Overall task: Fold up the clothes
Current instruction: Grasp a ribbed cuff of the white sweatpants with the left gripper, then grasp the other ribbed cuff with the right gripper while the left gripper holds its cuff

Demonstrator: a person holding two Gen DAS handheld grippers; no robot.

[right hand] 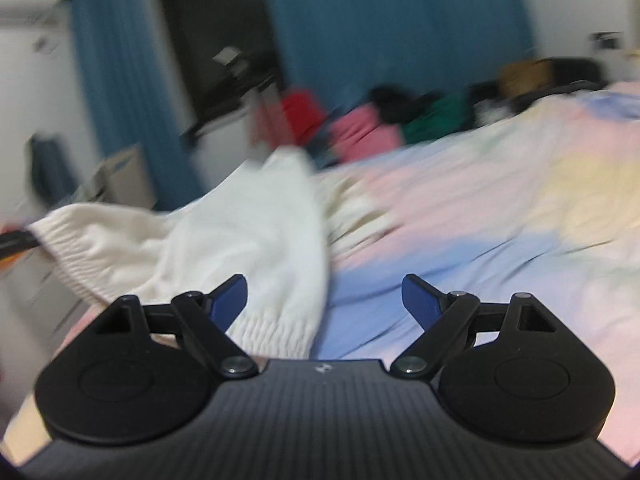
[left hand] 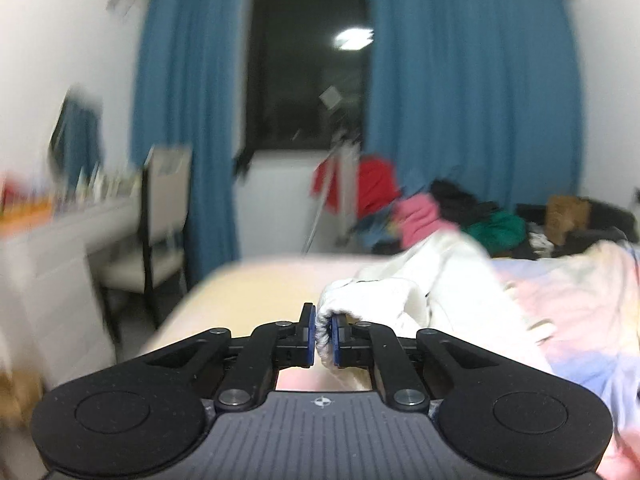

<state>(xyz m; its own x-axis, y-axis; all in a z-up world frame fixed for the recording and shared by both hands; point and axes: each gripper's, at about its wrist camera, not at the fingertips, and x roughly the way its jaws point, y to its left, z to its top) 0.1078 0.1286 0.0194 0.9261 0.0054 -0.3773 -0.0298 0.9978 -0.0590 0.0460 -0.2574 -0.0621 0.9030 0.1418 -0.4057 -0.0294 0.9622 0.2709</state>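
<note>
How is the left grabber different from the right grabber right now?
The left hand-held gripper is shut, pinching the ribbed edge of the white sweater; the right hand-held gripper is wide open and holds nothing. The left one's blue pads press on the knit, while the right one's pads stand far apart, with a ribbed cuff lying between them on the bedspread. Both are black with blue pads.
</note>
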